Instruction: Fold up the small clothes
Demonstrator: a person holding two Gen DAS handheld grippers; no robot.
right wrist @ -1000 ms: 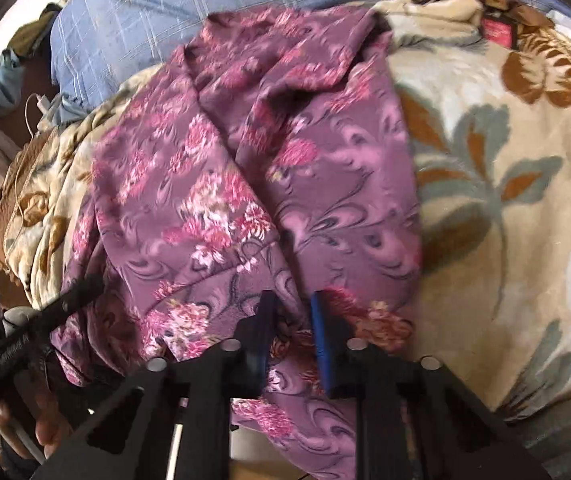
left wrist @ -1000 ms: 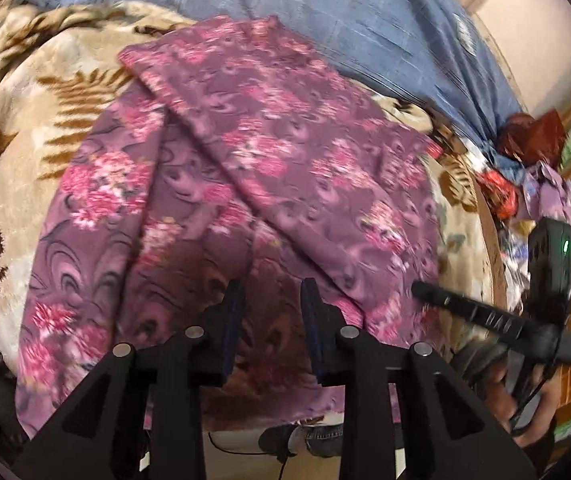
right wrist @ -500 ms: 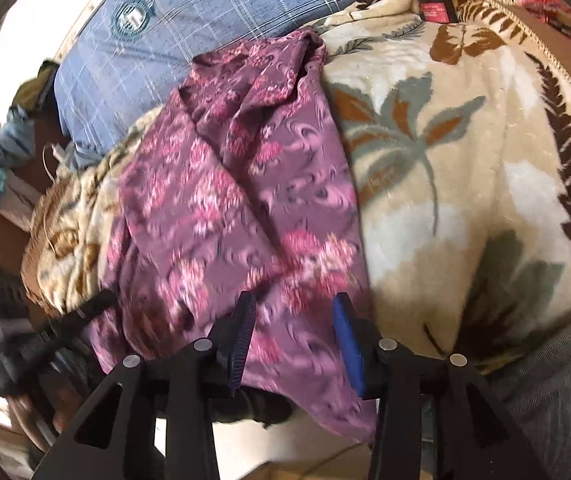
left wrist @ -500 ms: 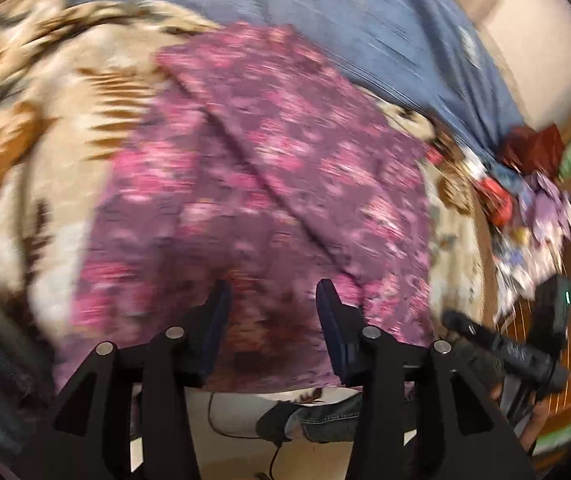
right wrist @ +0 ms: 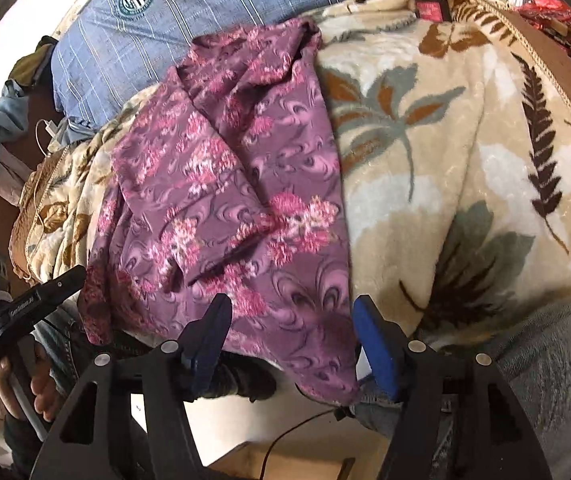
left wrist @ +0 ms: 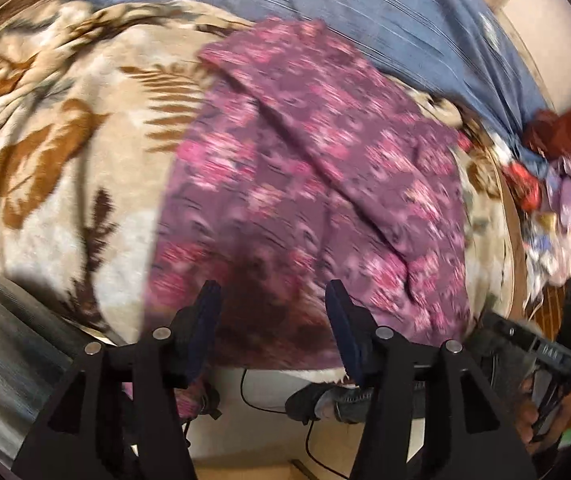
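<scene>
A purple floral garment (left wrist: 317,184) lies on a beige leaf-patterned blanket (left wrist: 69,152), its near edge hanging over the bed's front. It also shows in the right wrist view (right wrist: 237,208), with a folded ridge running up its middle. My left gripper (left wrist: 273,320) is open and empty, just short of the garment's near hem. My right gripper (right wrist: 293,340) is open and empty over the hem's right corner. The right gripper also shows in the left wrist view (left wrist: 533,344), and the left one in the right wrist view (right wrist: 25,304).
A blue striped cloth (left wrist: 385,12) lies behind the garment, also seen in the right wrist view (right wrist: 189,12). Clutter of red and lilac items (left wrist: 553,184) sits at the bed's right end. The blanket (right wrist: 465,152) spreads right of the garment. Floor and cables (left wrist: 269,396) lie below.
Both grippers have let go of the garment's near hem, opened wide and pulled back. The garment's hem has dropped onto the bed edge.
</scene>
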